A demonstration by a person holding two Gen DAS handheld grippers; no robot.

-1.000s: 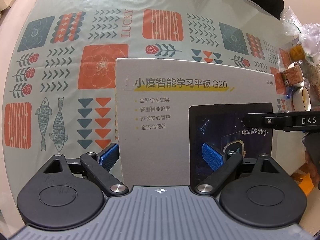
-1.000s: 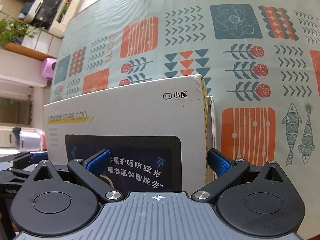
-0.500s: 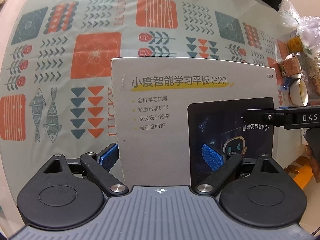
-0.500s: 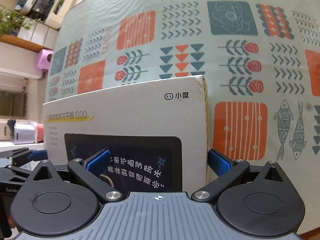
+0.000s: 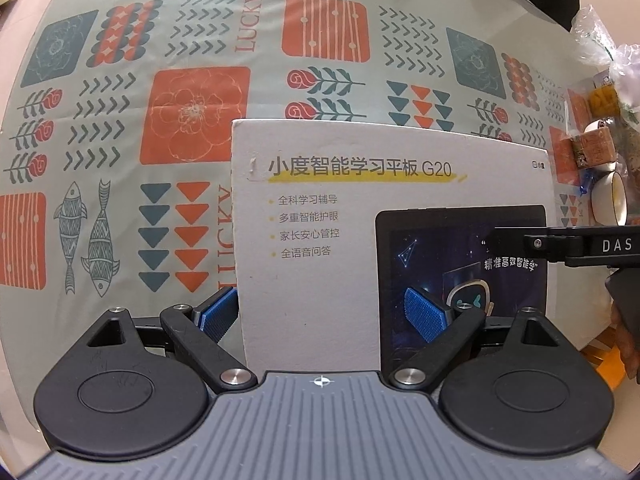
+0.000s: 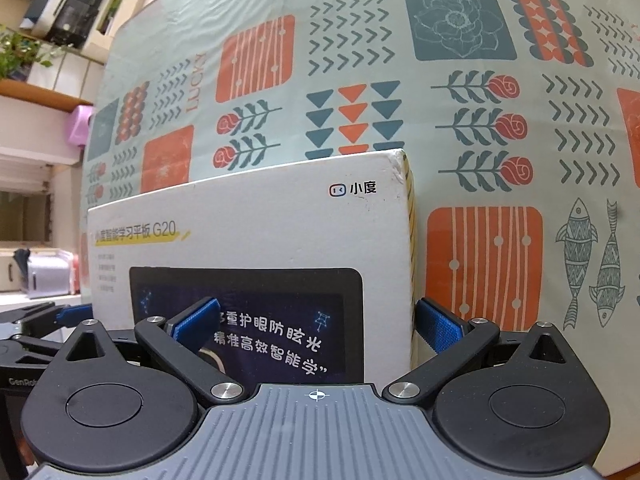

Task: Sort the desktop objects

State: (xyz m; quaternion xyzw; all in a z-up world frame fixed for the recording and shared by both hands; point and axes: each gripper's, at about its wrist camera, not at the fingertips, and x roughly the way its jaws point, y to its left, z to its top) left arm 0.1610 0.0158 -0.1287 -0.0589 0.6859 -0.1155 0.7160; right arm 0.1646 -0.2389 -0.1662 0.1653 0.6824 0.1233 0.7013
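Left wrist view: I see the white tablet box (image 5: 340, 240), printed "G20", lying on the patterned tablecloth (image 5: 120, 120), with its left end running between the fingers of my left gripper (image 5: 322, 314). One blue pad (image 5: 218, 314) sits just beside the box's left edge and the other blue pad (image 5: 424, 314) lies over the printed tablet screen. The jaws stand wide apart, and I cannot tell whether either pad presses the cardboard. Over the box's right end reaches a black arm of my right gripper (image 5: 560, 246), marked "DAS". Beyond the box's right corner stand a white bowl (image 5: 610, 198) and a crumpled clear plastic bag (image 5: 600, 40).

In the right wrist view, the same tablet box (image 6: 260, 240) has its right end between the fingers of my right gripper (image 6: 318, 320). One pad (image 6: 198, 320) rests above the screen print and the other pad (image 6: 436, 322) sits just off the box's yellow-edged side. These jaws are spread wide too, with contact unclear.
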